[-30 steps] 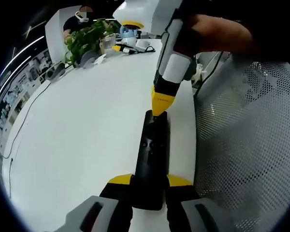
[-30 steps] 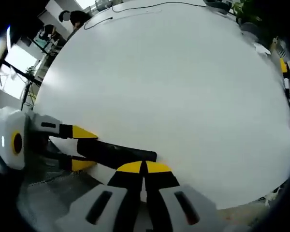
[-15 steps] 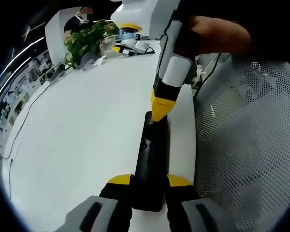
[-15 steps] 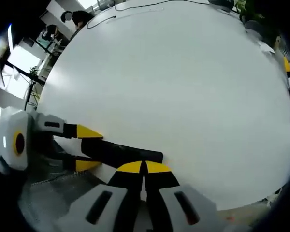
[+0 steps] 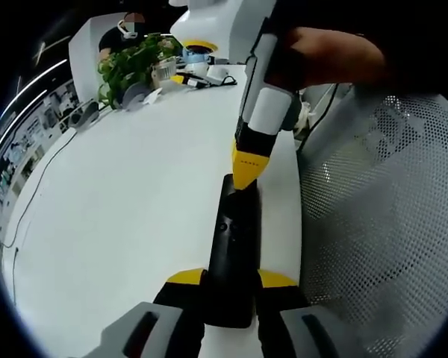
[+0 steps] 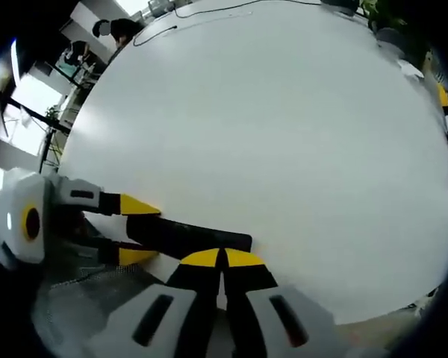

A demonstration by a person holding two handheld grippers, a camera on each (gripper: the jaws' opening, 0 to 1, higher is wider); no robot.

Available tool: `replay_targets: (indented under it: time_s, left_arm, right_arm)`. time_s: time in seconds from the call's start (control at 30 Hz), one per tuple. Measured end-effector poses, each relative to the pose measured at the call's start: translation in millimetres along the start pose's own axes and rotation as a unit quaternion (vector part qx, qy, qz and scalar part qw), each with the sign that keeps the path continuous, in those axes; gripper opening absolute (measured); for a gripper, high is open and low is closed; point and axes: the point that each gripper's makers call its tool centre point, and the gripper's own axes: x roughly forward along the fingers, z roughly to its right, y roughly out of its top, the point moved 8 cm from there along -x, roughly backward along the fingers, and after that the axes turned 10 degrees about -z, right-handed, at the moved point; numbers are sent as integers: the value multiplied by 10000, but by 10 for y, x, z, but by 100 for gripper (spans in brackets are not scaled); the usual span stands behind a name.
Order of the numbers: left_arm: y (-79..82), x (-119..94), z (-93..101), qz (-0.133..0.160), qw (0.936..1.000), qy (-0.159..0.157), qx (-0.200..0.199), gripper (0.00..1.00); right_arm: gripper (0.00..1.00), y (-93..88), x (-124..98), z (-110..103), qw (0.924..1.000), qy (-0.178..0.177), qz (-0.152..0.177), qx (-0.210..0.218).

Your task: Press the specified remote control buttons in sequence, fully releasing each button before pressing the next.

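Observation:
A black remote control lies lengthwise on the white table, its near end clamped between the yellow tips of my left gripper. My right gripper comes down from the upper right with its jaws together, its yellow tip touching the remote's far end. In the right gripper view, the right gripper is shut with its tips over the remote, and the left gripper reaches in from the left, holding the remote's other end.
A white mesh chair back stands right of the table edge. A green plant, cups and cables sit at the table's far end. A person is behind it. A cable runs along the far table side.
The right gripper's tip has shifted very slightly along the remote's far end. The left gripper keeps its hold on the remote, which has not moved.

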Motion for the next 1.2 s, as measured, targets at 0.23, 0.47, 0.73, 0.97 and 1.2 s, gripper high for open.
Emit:
replay_targets:
  time_s: [0.23, 0.47, 0.73, 0.97, 1.2]
  left_arm:
    - [-2, 2, -4, 16, 10000, -2, -12, 25]
    - [-4, 0, -2, 30, 10000, -1, -23, 25]
    - [-2, -3, -1, 14, 10000, -3, -9, 25]
    - [-5, -1, -3, 11, 10000, -4, -3, 25]
    - [-5, 0, -2, 4, 10000, -3, -3, 25]
  right_arm:
    - [0, 4, -17, -15, 9999, -71, -65, -38]
    - [0, 6, -28, -7, 9993, 289, -9, 217]
    - [0, 23, 15, -18, 9977, 573, 31, 365]
    - [0, 21, 39, -24, 9974, 600, -15, 388]
    - [0, 19, 44, -36, 9981, 541, -21, 304]
